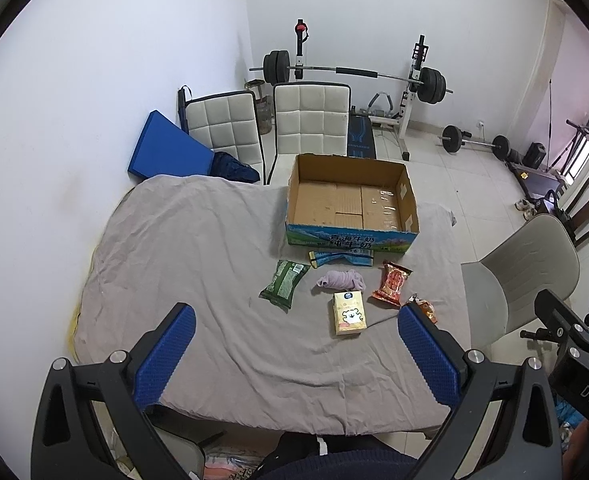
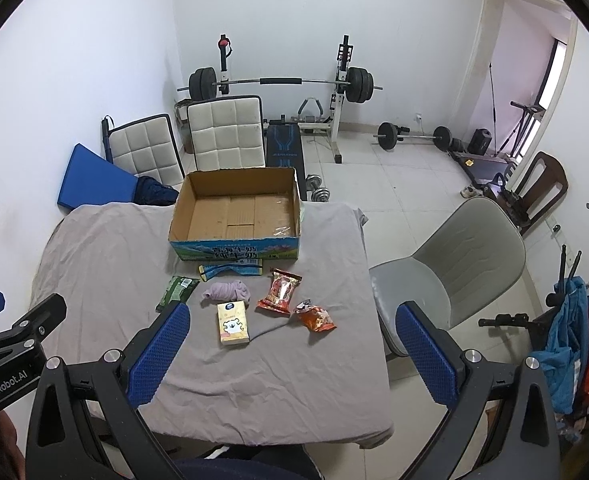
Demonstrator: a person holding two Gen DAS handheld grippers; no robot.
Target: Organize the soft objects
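An empty cardboard box (image 1: 350, 204) (image 2: 236, 216) stands on the grey-covered table (image 1: 198, 260) (image 2: 106, 252). In front of it lie a blue packet (image 1: 342, 258) (image 2: 230, 270), a green packet (image 1: 284, 285) (image 2: 176, 290), a crumpled lilac cloth (image 1: 341, 280) (image 2: 226, 291), a yellow bear carton (image 1: 348, 313) (image 2: 233, 324), a red snack packet (image 1: 390, 283) (image 2: 279, 290) and an orange snack packet (image 1: 424, 306) (image 2: 314, 317). My left gripper (image 1: 294, 354) is open and empty above the table's near side. My right gripper (image 2: 290, 354) is open and empty, further right.
Two white padded chairs (image 1: 310, 120) (image 2: 224, 134) stand behind the table, a grey chair (image 1: 522, 276) (image 2: 446, 272) at its right. A blue mat (image 1: 166, 148) leans on the left wall. A barbell rack (image 1: 354, 76) and weights fill the back.
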